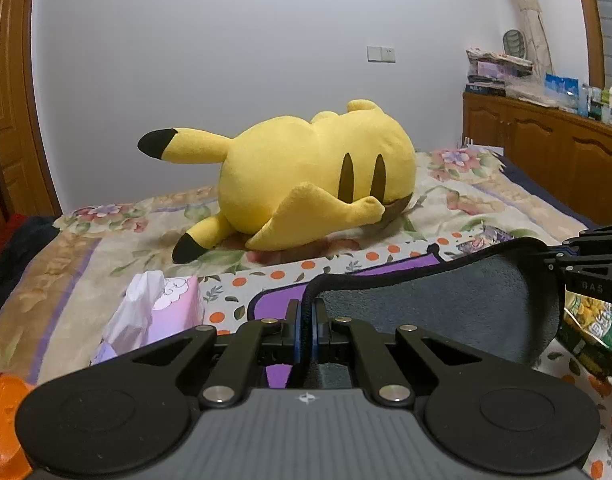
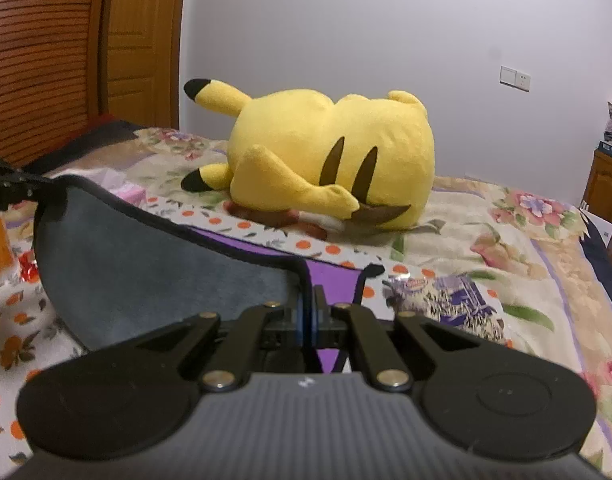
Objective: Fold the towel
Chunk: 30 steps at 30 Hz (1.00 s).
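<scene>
In the left wrist view, the towel (image 1: 446, 304), grey on one side and purple on the other with a black hem, is being held up above the bed (image 1: 486, 196). Its hem is being clamped between the closed fingers of the left gripper (image 1: 306, 320). The other end of the towel is being pinched by the right gripper (image 1: 594, 256) at the right edge of the view. A yellow plush toy (image 1: 297, 176) is lying near the far edge of the bed, in front of the white wall (image 1: 245, 40). A pink tissue pack (image 1: 161, 308) is lying near the left edge, and a wooden cabinet (image 1: 546, 148) is standing along the right wall.

In the right wall view from the right wrist, the hem is being gripped between the fingers of the right gripper (image 2: 308, 312), which are pressed together on it. The towel (image 2: 145, 264) is being stretched to the left gripper (image 2: 9, 188). The plush toy (image 2: 330, 160) is lying on the flowered bed cover (image 2: 506, 248), and a wooden door (image 2: 137, 40) is being seen behind.
</scene>
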Tool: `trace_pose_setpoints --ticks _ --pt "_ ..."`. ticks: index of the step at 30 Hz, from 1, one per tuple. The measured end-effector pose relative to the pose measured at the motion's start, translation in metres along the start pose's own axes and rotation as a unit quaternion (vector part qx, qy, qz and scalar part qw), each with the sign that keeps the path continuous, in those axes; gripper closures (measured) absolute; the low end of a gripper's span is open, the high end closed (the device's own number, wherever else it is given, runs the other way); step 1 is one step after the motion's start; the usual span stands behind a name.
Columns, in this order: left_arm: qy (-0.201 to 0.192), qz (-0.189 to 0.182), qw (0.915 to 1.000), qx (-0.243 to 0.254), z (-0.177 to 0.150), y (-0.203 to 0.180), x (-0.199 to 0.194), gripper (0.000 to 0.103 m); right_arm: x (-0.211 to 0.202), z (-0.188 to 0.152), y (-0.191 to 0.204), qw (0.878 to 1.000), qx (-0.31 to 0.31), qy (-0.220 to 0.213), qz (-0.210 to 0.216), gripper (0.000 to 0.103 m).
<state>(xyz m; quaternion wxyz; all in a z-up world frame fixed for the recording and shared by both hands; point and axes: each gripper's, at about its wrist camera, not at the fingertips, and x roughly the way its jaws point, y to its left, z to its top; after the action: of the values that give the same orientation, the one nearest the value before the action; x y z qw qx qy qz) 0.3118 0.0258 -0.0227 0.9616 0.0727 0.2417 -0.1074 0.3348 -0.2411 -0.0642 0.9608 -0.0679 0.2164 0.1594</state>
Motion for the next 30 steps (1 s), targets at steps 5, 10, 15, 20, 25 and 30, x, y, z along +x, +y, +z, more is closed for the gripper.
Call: trace_pose_setpoints --ticks 5,10,15,20,25,30 --pt "-0.007 0.008 0.9999 0.010 0.008 -0.001 0.008 0.097 0.007 0.012 0.000 1.000 -0.022 -0.006 -0.005 0.099" --pt "-0.012 0.018 0.9996 0.018 0.019 -0.002 0.018 0.097 0.016 0.024 0.001 0.999 -0.045 -0.013 -0.011 0.099" --pt "-0.021 0.031 0.9988 0.031 0.028 -0.001 0.030 0.097 0.027 0.033 -0.002 0.998 -0.050 -0.015 -0.018 0.099" --pt "-0.024 0.045 0.9983 0.029 0.034 0.005 0.045 0.097 0.041 0.038 -0.004 0.998 -0.053 -0.012 -0.025 0.099" --pt "-0.024 0.055 0.9978 0.026 0.037 0.007 0.061 0.097 0.056 0.042 -0.003 0.997 -0.061 -0.010 -0.036 0.099" --pt "-0.023 0.066 0.9974 0.014 0.036 0.010 0.077 0.097 0.070 0.043 0.002 0.996 -0.073 -0.010 -0.047 0.099"
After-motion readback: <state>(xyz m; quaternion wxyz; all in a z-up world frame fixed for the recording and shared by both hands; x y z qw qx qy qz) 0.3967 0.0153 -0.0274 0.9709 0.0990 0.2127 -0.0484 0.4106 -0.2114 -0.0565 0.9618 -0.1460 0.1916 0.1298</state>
